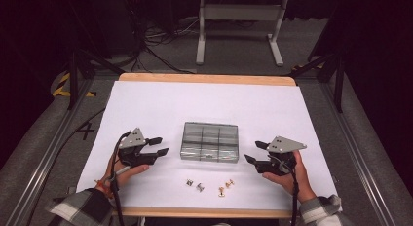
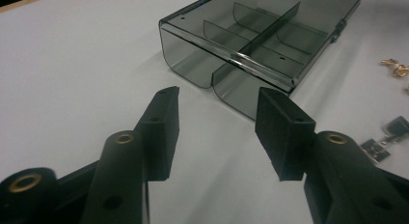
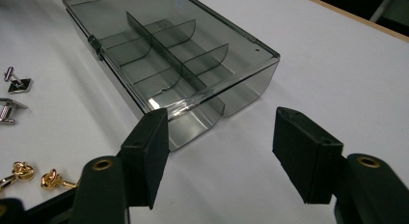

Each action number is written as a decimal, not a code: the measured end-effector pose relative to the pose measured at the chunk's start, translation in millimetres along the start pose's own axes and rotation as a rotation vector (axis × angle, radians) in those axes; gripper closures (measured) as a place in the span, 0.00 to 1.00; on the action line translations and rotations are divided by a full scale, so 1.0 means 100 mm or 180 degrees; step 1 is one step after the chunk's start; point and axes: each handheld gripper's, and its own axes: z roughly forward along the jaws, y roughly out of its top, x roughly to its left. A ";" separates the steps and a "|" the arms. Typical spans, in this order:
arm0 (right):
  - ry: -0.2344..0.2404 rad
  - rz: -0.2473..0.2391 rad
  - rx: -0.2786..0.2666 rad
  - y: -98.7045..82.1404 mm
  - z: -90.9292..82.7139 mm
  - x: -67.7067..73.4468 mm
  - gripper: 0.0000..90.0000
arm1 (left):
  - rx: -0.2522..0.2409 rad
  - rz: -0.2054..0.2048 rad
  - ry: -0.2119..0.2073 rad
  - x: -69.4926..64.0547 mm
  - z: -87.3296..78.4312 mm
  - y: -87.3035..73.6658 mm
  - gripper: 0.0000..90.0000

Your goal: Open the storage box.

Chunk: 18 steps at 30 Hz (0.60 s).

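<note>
Smoked, translucent plastic organizer box [image 1: 210,141], lid shut, inner dividers curved, sits mid-desk [image 1: 160,102] on a matte white surface. Left gripper [image 1: 157,146] is near the box's left end, right gripper [image 1: 252,152] near its right end; each has fingers partly apart, nothing between them, not touching the box. Risk: the slick, hard walls may slip or skate if pinched unevenly. Small cufflinks, two silver [image 1: 194,185] and two gold knots [image 1: 225,187], lie just in front of the box and could be scattered.

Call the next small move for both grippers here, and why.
Probably bring both in to the smoky divider box: the left gripper and right gripper flank it, fingers apart with nothing between them, lid closed, cufflinks loose on the table.
</note>
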 end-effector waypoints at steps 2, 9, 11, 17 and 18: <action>0.0054 0.0025 0.0009 0.02 0.03 0.02 0.47 | 0.0071 -0.0013 0.0007 0.02 0.07 0.03 0.69; 0.0278 0.0038 0.0174 -0.02 0.17 0.08 0.54 | 0.0319 0.0046 0.0005 0.07 0.33 0.08 0.86; 0.0300 0.0035 0.0194 -0.02 0.19 0.08 0.56 | 0.0340 0.0054 -0.0005 0.08 0.38 0.09 0.90; 0.0417 0.0031 0.0230 -0.01 0.28 0.09 0.61 | 0.0422 0.0127 -0.0047 0.07 0.45 0.10 0.94; 0.0426 0.0029 0.0251 -0.01 0.30 0.10 0.63 | 0.0432 0.0136 -0.0078 0.06 0.46 0.10 0.94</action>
